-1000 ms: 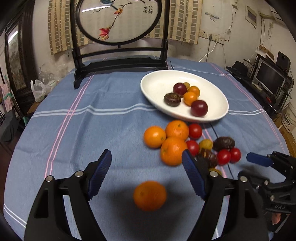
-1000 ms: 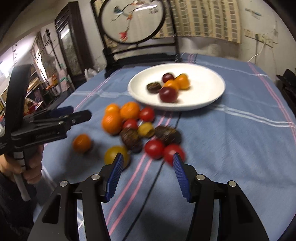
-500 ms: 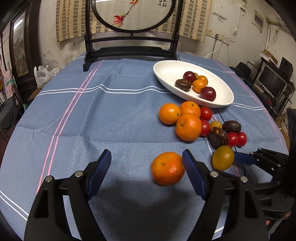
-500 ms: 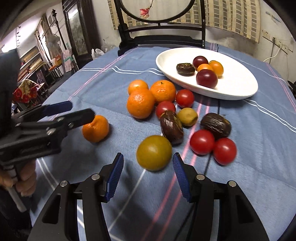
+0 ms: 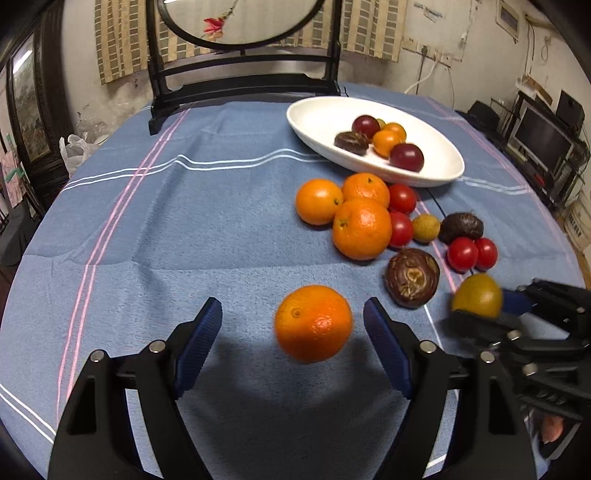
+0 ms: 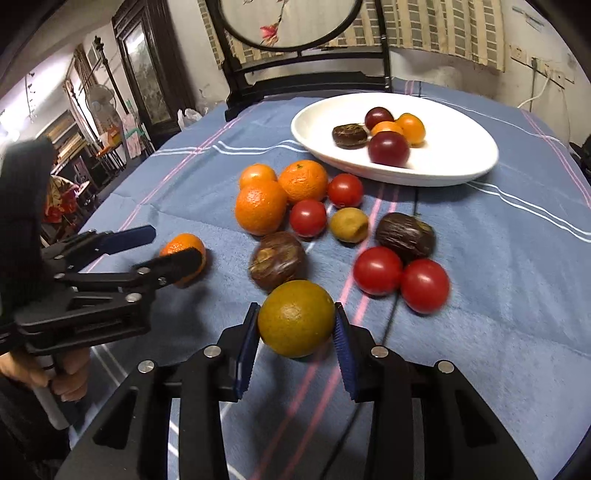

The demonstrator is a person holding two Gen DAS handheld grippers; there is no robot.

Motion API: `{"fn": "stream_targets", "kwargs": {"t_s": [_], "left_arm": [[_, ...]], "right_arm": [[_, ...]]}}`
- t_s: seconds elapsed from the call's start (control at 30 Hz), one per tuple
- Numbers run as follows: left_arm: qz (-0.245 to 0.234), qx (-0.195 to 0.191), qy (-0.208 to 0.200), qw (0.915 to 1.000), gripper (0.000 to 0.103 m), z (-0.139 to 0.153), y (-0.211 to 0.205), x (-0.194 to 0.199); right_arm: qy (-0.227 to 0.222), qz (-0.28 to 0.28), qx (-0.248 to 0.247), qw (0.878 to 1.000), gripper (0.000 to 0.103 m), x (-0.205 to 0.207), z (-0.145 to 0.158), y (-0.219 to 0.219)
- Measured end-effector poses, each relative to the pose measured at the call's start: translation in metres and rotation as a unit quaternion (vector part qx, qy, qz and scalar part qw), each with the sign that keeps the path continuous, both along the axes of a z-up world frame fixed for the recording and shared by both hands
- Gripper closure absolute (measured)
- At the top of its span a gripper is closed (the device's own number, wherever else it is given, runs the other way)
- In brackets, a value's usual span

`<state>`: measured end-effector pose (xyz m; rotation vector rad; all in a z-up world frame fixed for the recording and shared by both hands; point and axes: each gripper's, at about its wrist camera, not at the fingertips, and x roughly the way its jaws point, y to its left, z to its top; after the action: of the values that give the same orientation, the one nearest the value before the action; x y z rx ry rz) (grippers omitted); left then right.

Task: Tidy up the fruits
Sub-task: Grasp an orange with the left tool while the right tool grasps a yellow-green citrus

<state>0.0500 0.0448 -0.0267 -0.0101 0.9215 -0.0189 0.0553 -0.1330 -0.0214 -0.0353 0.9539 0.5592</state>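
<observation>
My right hand-held gripper [image 6: 295,332] has just been closing, and its blue pads now press on either side of a greenish-yellow citrus [image 6: 296,318], which sits low over the blue striped cloth of the worktop [image 5: 184,221]. My left hand-held gripper [image 5: 293,332] is released, jaws wide, with a lone orange [image 5: 313,323] lying on the cloth between the pads and touching neither.

Past it on the cloth I count three more oranges [image 5: 361,228] bunched together, four red tomatoes [image 5: 461,254] in two pairs, two dark brown wrinkled fruits [image 5: 412,277] and one small yellow-green fruit [image 5: 426,228].

The white oval plate [image 5: 436,173] stands beyond the pile, near the far side of the cloth. In it I count two dark red round fruits [image 6: 389,148], two small orange ones [image 6: 412,128] and one dark brown fruit [image 6: 349,136]; from the left wrist a sliver of something yellowish shows behind them, too small to tell.

A dark wooden stand with a round painted screen [image 5: 240,22] rises at the far edge.
</observation>
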Motion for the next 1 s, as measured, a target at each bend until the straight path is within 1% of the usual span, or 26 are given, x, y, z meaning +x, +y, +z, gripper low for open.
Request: {"fn": "stream_targets", "kwargs": {"t_s": [0.03, 0.07, 0.1, 0.13, 0.27, 0.33, 0.5, 0.6, 0.7, 0.77, 0.87, 0.93, 1.0], "left_arm": [[-0.002, 0.004, 0.004, 1.0000, 0.030, -0.003, -0.002, 0.001], [-0.004, 0.005, 0.007, 1.0000, 0.038, -0.004, -0.004, 0.002], [-0.006, 0.004, 0.014, 0.9999, 0.054, -0.008, -0.005, 0.004], [-0.012, -0.001, 0.023, 0.9997, 0.061, -0.011, -0.007, 0.005], [-0.019, 0.008, 0.016, 0.9997, 0.061, -0.007, -0.015, 0.007], [-0.021, 0.013, 0.005, 0.9997, 0.061, 0.004, -0.020, 0.014], [-0.036, -0.006, -0.029, 0.9989, 0.061, 0.041, -0.034, 0.039], [-0.044, -0.009, -0.050, 0.9978, 0.061, 0.059, -0.046, 0.059], [-0.043, -0.020, -0.059, 0.9971, 0.061, 0.070, -0.056, 0.083], [-0.041, -0.023, -0.058, 0.9972, 0.061, 0.070, -0.060, 0.099], [-0.030, -0.015, -0.043, 0.9985, 0.061, 0.060, -0.066, 0.129], [-0.022, -0.017, -0.022, 0.9994, 0.061, 0.047, -0.067, 0.148], [-0.016, -0.022, -0.009, 0.9996, 0.061, 0.034, -0.066, 0.158]], "right_arm": [[-0.001, -0.003, 0.004, 1.000, 0.064, -0.001, 0.001, -0.005], [-0.001, -0.004, 0.007, 1.000, 0.064, -0.001, 0.002, -0.009], [-0.003, -0.009, 0.013, 1.000, 0.064, -0.001, 0.004, -0.015], [-0.004, -0.011, 0.015, 1.000, 0.064, -0.002, 0.006, -0.018], [-0.018, -0.019, 0.023, 0.999, 0.064, -0.002, 0.014, -0.032], [-0.034, -0.030, 0.025, 0.999, 0.064, 0.000, 0.022, -0.040], [-0.078, -0.049, 0.031, 0.995, 0.064, 0.015, 0.049, -0.052], [-0.106, -0.048, 0.023, 0.993, 0.064, 0.029, 0.064, -0.048], [-0.126, -0.050, 0.020, 0.991, 0.064, 0.048, 0.071, -0.043], [-0.132, -0.054, 0.016, 0.990, 0.064, 0.064, 0.072, -0.040], [-0.121, -0.063, 0.015, 0.990, 0.064, 0.091, 0.063, -0.035], [-0.113, -0.072, 0.010, 0.991, 0.064, 0.105, 0.053, -0.034], [-0.104, -0.081, 0.005, 0.991, 0.064, 0.116, 0.041, -0.032]]}}
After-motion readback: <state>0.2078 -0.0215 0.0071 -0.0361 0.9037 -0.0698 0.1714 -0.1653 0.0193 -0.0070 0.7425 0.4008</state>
